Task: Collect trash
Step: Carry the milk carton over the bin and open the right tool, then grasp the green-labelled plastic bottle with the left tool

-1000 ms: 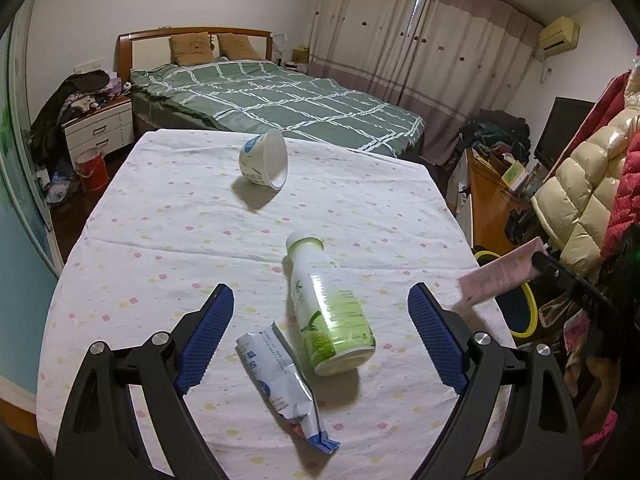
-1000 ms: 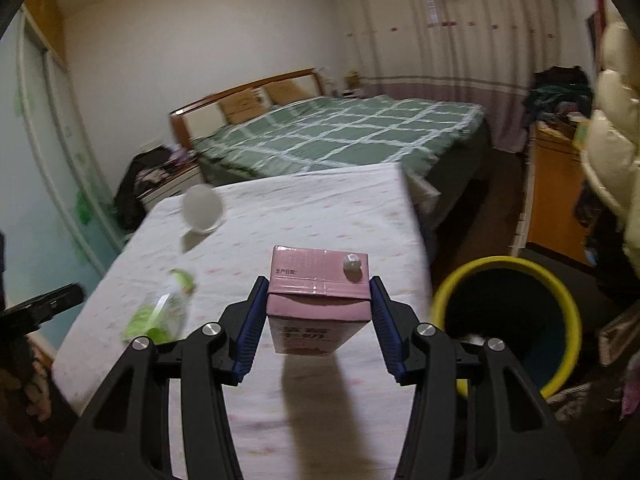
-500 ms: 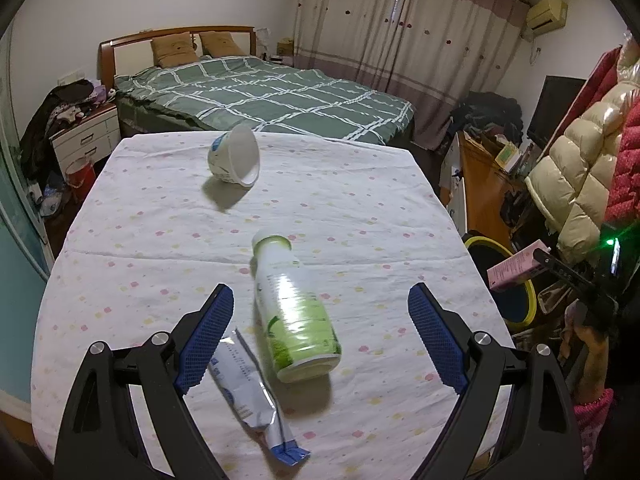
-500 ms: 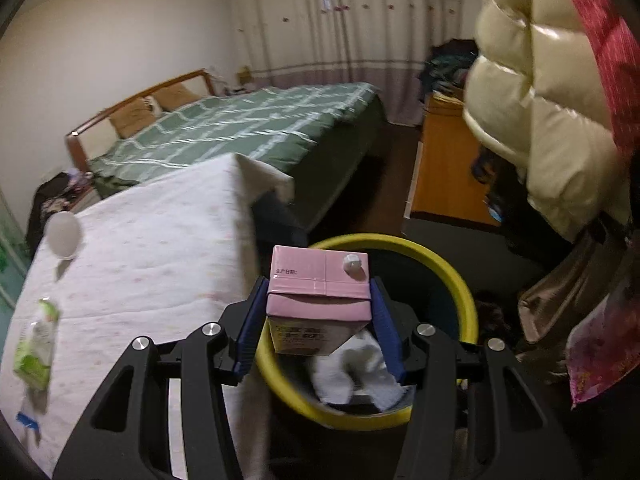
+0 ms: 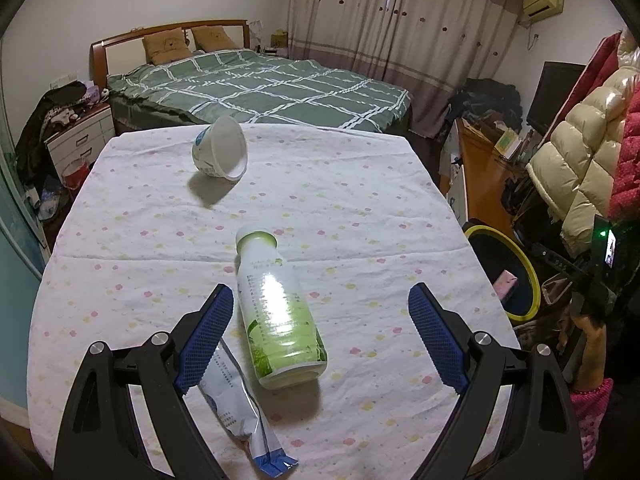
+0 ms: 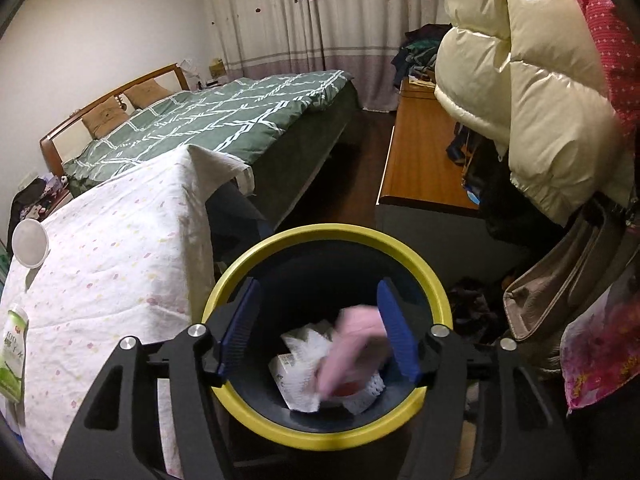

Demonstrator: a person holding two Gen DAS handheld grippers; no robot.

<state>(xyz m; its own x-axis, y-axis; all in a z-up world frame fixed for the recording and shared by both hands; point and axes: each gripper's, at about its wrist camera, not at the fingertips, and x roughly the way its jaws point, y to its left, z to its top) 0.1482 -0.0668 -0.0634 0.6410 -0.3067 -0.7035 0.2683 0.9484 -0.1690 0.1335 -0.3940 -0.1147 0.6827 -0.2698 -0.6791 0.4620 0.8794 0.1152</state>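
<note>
My right gripper (image 6: 318, 326) hangs over the yellow-rimmed bin (image 6: 244, 280), its jaws opening. The pink carton (image 6: 352, 354) is a blur below the pads, falling into the bin onto white crumpled paper (image 6: 302, 376). My left gripper (image 5: 320, 334) stands wide open above the table (image 5: 360, 216), with a green-and-white bottle (image 5: 276, 312) lying between its fingers, untouched. A silver-and-blue wrapper (image 5: 240, 408) lies by the left finger. A white cup (image 5: 220, 148) lies on its side at the far end. The bin (image 5: 524, 268) and falling carton (image 5: 506, 284) show at the right.
A green bed (image 5: 260, 84) stands beyond the table. Right of the bin are a wooden cabinet (image 6: 420, 160), a hanging cream puffer jacket (image 6: 520, 80) and a handbag (image 6: 560, 292). A person's hand in a pink sleeve (image 5: 588, 380) holds the right gripper's handle.
The right gripper swung from over the table to above the bin, opened, and the pink carton dropped out. The left gripper drifted slightly, so the bottle now sits more between its fingers.
</note>
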